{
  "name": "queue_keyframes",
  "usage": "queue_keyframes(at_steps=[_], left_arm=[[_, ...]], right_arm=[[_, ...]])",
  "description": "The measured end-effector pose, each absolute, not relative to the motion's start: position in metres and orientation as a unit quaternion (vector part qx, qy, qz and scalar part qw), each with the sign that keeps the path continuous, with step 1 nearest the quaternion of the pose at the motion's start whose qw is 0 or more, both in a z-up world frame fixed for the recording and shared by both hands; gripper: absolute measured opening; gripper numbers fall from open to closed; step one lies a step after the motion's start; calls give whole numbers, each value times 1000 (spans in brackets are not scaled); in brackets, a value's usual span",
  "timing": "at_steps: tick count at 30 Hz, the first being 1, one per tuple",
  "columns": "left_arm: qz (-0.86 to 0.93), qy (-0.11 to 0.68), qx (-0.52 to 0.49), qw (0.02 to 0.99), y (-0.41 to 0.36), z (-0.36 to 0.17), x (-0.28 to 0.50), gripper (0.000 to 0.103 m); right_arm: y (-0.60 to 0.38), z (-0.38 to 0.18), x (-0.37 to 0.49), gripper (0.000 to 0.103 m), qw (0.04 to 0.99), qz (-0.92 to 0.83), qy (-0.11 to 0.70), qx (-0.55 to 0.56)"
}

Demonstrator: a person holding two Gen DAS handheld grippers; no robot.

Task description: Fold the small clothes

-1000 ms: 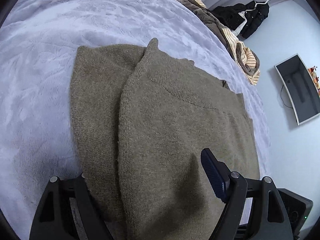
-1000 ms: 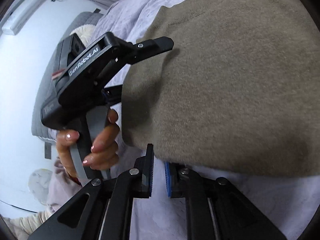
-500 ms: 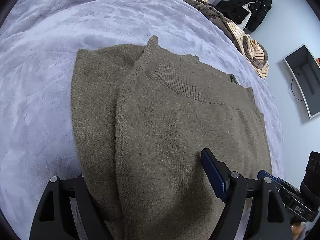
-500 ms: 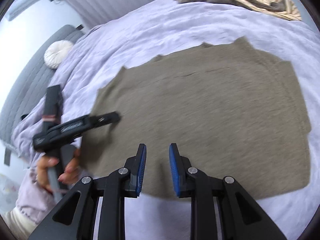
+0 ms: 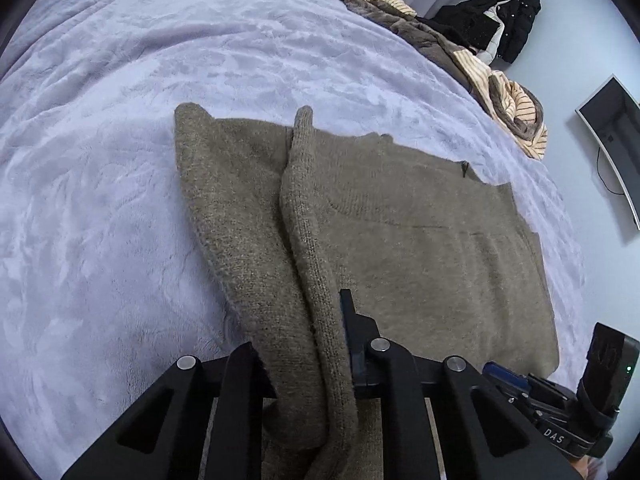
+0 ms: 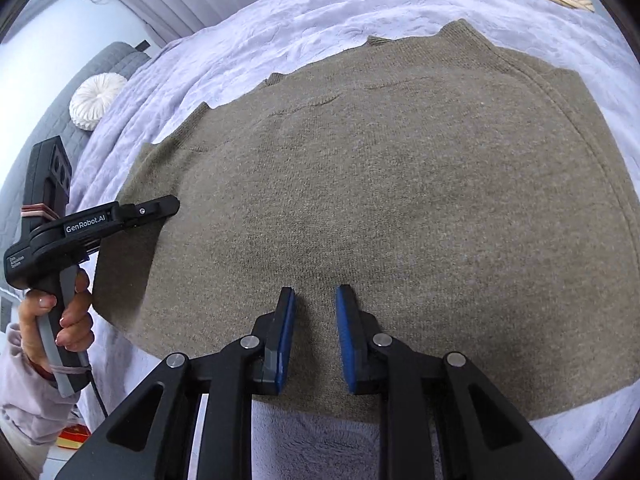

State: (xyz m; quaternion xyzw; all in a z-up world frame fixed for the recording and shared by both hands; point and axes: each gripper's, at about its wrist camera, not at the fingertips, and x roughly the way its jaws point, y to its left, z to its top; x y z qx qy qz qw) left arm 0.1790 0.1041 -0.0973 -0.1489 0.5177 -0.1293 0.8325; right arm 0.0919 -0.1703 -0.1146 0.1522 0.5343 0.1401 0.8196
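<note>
- On the lavender bedspread (image 5: 120, 208) lies the olive knit sweater (image 6: 400, 200), spread mostly flat, its near-left edge bunched up into a ridge.
- Left gripper (image 5: 308, 344) is clamped on that gathered edge, the cloth pinched between its jaws.
- Right gripper (image 6: 314, 336) hovers over the near hem, jaws apart, holding nothing.
- Judging by the broad single layer, folding looks barely begun; a side fold seems in hand, with further folds left.
- Beyond, a heap of other clothes (image 5: 460, 52) sits on the far edge of the bed.

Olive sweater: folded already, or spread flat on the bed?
Partly folded. The olive sweater lies mostly flat on the bedspread, with doubled layers near the left gripper, which pinches its edge.
</note>
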Motion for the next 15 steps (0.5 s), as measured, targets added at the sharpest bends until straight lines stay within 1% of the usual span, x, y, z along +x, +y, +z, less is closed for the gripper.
queue_keyframes(at_steps=[4,9,12,15], left_arm=[[-151,490,-132,849,81,-63,178,17],[-197,469,-97,856,23,-24,184,17],[-230,463,-58,854,-26,-12,185,17],[-256,474,-20,842,-77,-18,187,17]], right_arm=[[-174,-120,89,23,815,155,523,197],[-191,-117,87,22,802,170,514,251],[-213,-112,81,22,800,166,499,288],[-239,-107,74,22,806,157,475,315]])
